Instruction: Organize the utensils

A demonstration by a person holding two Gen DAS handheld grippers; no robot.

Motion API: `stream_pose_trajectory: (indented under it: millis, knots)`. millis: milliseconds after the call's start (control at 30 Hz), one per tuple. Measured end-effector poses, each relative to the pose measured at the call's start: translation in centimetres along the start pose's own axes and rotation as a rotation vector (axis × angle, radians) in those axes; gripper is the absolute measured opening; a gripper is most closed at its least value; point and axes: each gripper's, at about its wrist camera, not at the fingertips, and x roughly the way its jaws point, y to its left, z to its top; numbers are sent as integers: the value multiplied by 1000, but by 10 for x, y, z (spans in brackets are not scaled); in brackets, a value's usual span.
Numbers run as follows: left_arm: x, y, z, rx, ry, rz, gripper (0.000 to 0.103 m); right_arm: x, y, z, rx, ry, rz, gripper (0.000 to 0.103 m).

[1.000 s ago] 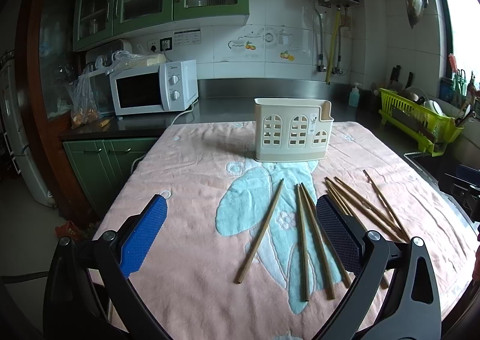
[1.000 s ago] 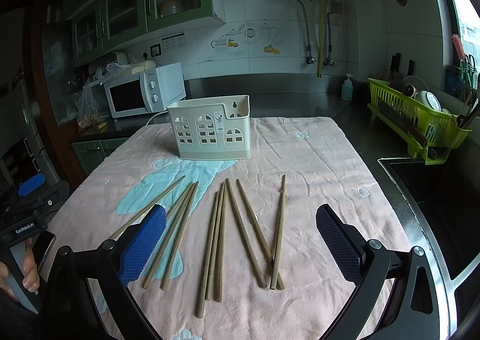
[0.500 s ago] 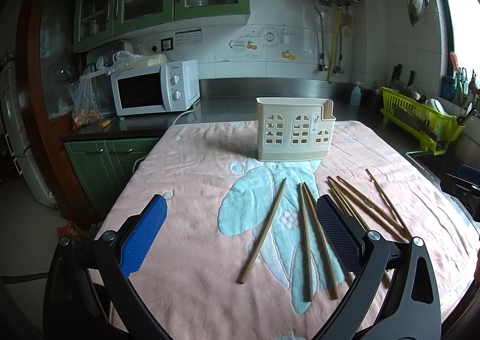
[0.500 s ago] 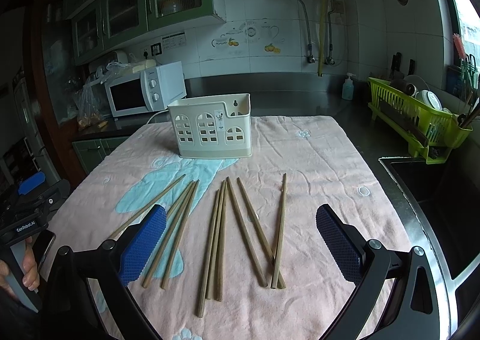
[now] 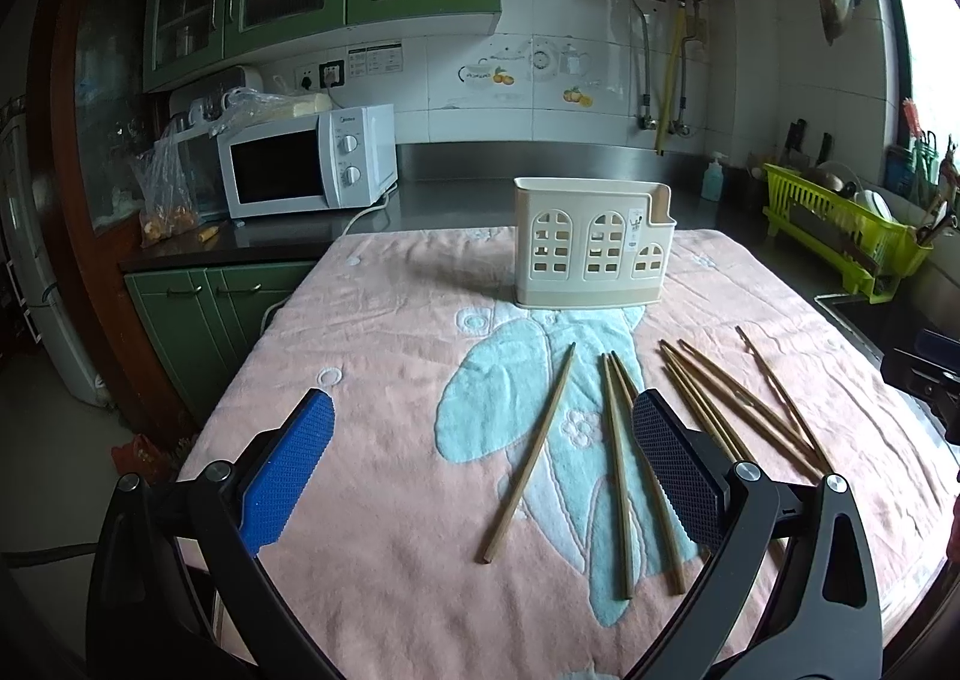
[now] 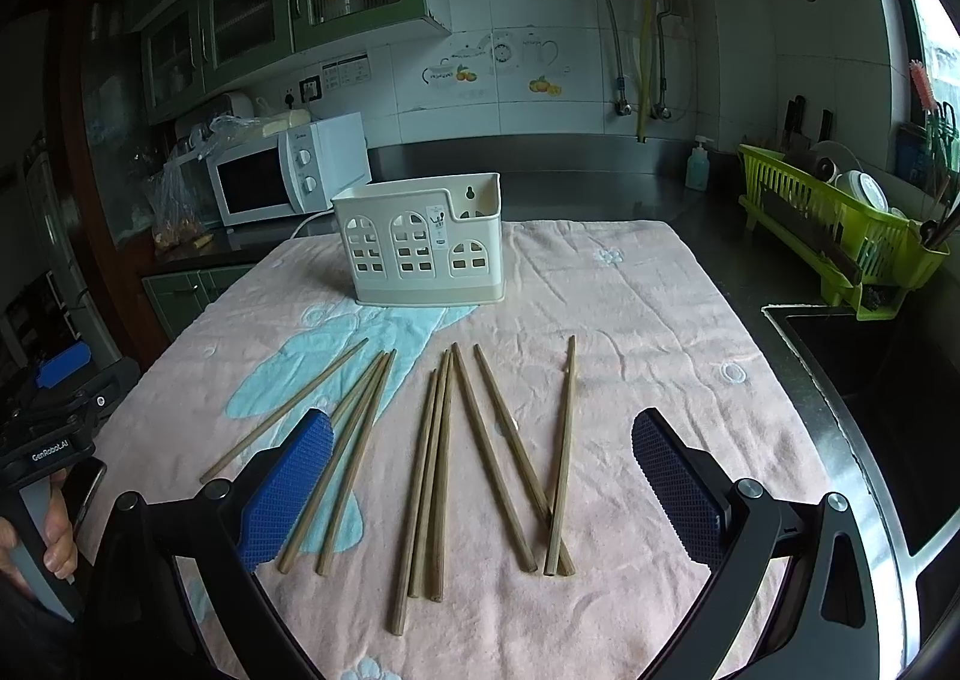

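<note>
Several wooden chopsticks [image 6: 468, 446] lie loose on a pink towel [image 6: 648, 332]; they also show in the left wrist view [image 5: 618, 464]. A cream utensil holder [image 6: 423, 248] with arched cut-outs stands upright behind them, also in the left wrist view [image 5: 591, 242]. My left gripper [image 5: 483, 458] is open and empty, hovering above the towel's near edge, with one single chopstick [image 5: 531, 452] between its fingers in view. My right gripper [image 6: 483, 464] is open and empty above the near ends of the chopsticks.
A white microwave [image 5: 306, 167] sits on the dark counter at the back left. A lime dish rack [image 6: 840, 236] stands at the right by the sink [image 6: 870, 380]. The other hand-held gripper [image 6: 48, 440] shows at the left edge of the right wrist view.
The left gripper's view has shifted slightly, so the chopsticks and holder sit a little further right. The right gripper has barely moved. Both stay open.
</note>
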Motion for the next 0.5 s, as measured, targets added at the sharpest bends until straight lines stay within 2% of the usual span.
stream_pose_trajectory:
  millis: [500]
  knots:
    - [19, -2, -8, 29, 43, 10, 98, 18, -4, -8, 7, 50, -8, 97]
